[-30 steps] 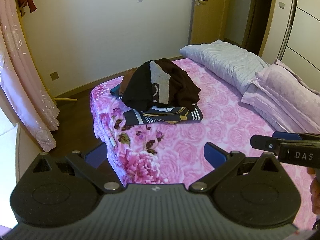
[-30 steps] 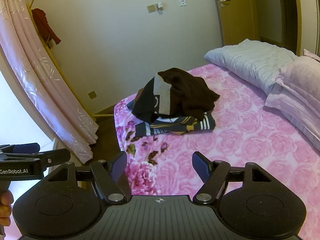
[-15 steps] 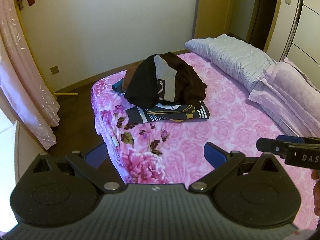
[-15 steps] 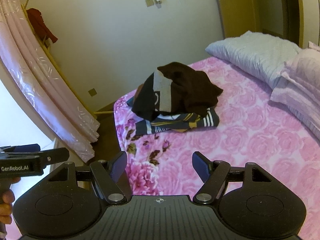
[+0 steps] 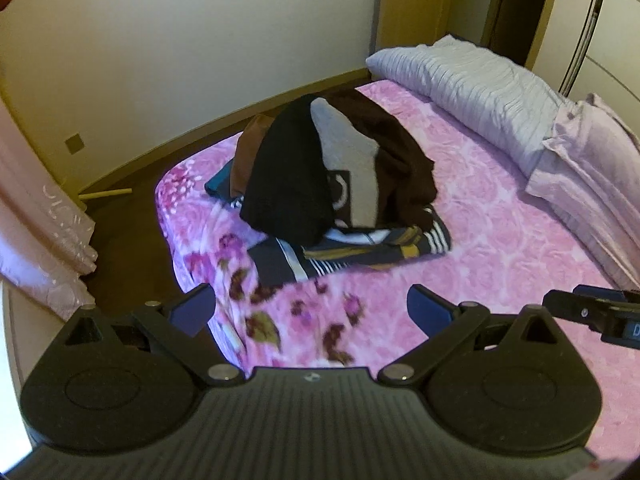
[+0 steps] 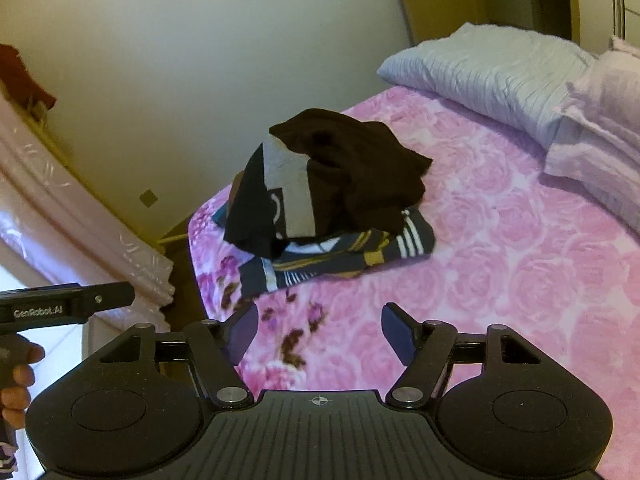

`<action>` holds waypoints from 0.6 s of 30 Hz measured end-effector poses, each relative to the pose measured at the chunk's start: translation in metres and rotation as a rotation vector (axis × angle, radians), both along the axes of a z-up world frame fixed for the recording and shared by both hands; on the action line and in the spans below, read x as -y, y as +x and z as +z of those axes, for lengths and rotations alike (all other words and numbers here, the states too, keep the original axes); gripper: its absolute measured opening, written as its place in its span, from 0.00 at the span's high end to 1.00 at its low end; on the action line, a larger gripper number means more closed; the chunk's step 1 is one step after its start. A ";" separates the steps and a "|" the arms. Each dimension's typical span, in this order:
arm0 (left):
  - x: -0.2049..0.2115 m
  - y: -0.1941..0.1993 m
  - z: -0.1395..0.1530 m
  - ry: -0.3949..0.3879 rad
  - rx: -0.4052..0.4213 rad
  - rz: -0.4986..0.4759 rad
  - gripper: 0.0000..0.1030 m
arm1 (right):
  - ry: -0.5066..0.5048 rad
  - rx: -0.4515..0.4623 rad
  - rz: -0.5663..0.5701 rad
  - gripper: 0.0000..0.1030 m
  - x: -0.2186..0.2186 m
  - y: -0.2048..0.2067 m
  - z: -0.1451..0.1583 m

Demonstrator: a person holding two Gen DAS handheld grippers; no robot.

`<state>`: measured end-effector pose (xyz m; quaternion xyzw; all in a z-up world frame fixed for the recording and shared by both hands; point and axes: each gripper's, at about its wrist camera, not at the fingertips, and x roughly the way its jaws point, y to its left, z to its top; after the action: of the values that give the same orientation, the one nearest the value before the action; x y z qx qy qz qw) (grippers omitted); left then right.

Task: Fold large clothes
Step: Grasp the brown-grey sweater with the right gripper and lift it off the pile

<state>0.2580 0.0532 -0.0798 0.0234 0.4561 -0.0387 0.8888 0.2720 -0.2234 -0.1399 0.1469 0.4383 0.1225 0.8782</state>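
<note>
A heap of dark clothes (image 5: 332,172) (image 6: 332,176) lies on the pink floral bed (image 5: 500,248) (image 6: 520,264) near its foot corner: a black, grey and brown garment on top, a navy striped folded piece (image 5: 360,252) (image 6: 340,260) under it. My left gripper (image 5: 310,312) hangs open over the bed's near edge, short of the heap, holding nothing. My right gripper (image 6: 320,330) is also open and empty, a little nearer the heap. Each gripper's side shows at the edge of the other's view.
A grey-lilac pillow (image 5: 472,80) (image 6: 492,68) and a folded pink quilt (image 5: 592,160) (image 6: 600,136) lie along the bed's right side. Pink curtains (image 5: 44,248) (image 6: 72,232) hang at left. Dark floor (image 5: 132,220) runs between bed and wall. A hand (image 6: 16,380) holds the left gripper.
Both grippers have moved forward and tipped down toward the clothes heap, which now looks larger and closer. Their jaws stay open.
</note>
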 end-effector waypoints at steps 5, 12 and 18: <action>-0.017 0.074 -0.017 0.002 -0.032 -0.042 0.04 | 0.022 0.017 -0.051 0.44 -0.023 0.064 -0.015; -0.028 0.171 -0.041 0.006 -0.050 -0.085 0.04 | 0.002 0.063 -0.054 0.45 -0.054 0.147 -0.030; -0.028 0.240 -0.070 0.014 -0.086 -0.103 0.04 | -0.047 0.074 -0.019 0.47 -0.079 0.212 -0.054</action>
<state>0.4981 0.0814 -0.1496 0.0514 0.4925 -0.0823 0.8649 0.4842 -0.1443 -0.1937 0.1258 0.4067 0.1092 0.8982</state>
